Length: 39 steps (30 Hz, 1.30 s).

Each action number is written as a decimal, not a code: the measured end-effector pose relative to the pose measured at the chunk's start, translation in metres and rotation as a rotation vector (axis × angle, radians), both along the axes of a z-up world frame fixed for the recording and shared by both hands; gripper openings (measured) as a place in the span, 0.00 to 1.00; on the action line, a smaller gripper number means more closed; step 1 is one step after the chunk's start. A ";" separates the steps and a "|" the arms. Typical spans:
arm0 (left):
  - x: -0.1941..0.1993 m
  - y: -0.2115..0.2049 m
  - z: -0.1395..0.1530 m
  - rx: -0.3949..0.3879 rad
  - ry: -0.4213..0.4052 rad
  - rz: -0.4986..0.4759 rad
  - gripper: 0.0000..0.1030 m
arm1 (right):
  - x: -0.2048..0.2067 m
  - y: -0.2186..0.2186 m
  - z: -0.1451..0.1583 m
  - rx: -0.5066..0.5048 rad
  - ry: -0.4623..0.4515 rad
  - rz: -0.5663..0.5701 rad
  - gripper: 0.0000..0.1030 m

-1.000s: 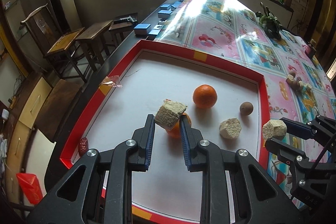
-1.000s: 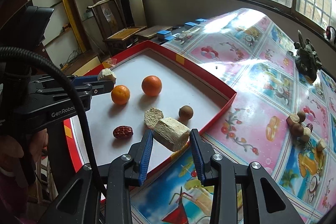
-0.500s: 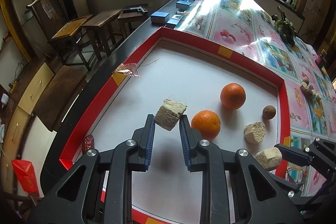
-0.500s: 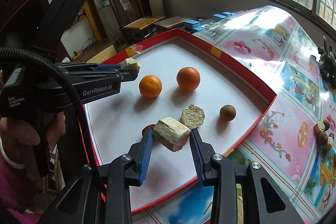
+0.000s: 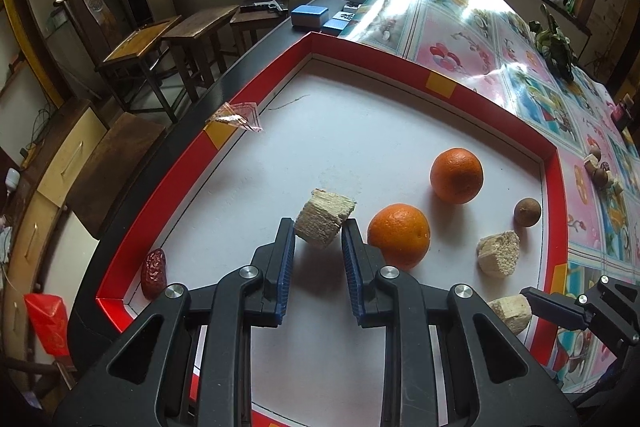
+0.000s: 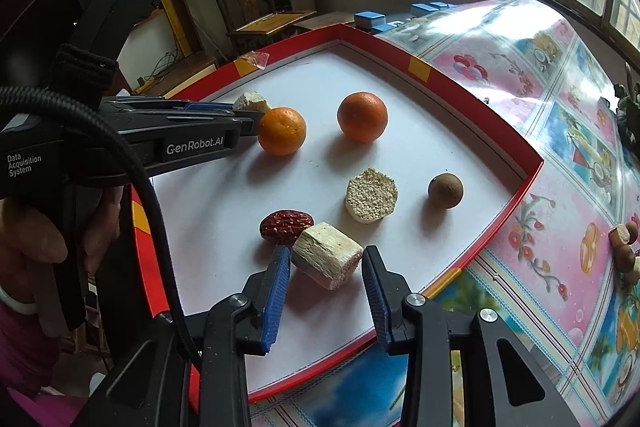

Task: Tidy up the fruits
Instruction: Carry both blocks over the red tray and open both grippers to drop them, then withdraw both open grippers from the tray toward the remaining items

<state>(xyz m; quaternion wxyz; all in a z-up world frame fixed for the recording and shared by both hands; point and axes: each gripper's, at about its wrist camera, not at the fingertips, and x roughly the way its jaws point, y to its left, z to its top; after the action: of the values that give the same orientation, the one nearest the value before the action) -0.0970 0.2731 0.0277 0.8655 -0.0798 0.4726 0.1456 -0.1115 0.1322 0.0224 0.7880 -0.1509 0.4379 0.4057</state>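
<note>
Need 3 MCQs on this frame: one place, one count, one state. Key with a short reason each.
1. Where does the red date lie?
A. On the tablecloth outside the tray
B. In the red-rimmed tray, just beyond the right gripper
C. On a chair

2. How many oranges are in the tray?
A. One
B. Two
C. Four

3. What is the left gripper doing?
A. Clamped on a pale fibrous chunk
B. Open and empty
C. Clamped on an orange

Key: 1 B, the date rests on the white tray floor beside the right gripper's left fingertip. 2 B, a near orange and a far orange show. 3 A, both pads press the chunk's sides, above the floor.
</note>
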 end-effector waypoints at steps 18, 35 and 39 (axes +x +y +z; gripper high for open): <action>-0.005 -0.016 0.029 -0.015 -0.081 0.020 0.60 | 0.005 -0.033 0.034 0.061 -0.085 -0.132 0.41; 0.018 -0.100 0.034 -0.051 -0.053 -0.163 0.60 | 0.038 -0.120 0.028 0.012 -0.109 -0.375 0.42; 0.026 -0.122 0.033 -0.050 -0.040 -0.207 0.60 | 0.041 -0.137 0.025 0.016 -0.101 -0.406 0.43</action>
<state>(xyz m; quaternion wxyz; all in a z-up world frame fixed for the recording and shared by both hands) -0.0707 0.1515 0.0609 0.8828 -0.0551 0.4646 0.0418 -0.0703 -0.0046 0.0475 0.8758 -0.0735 0.4160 0.2338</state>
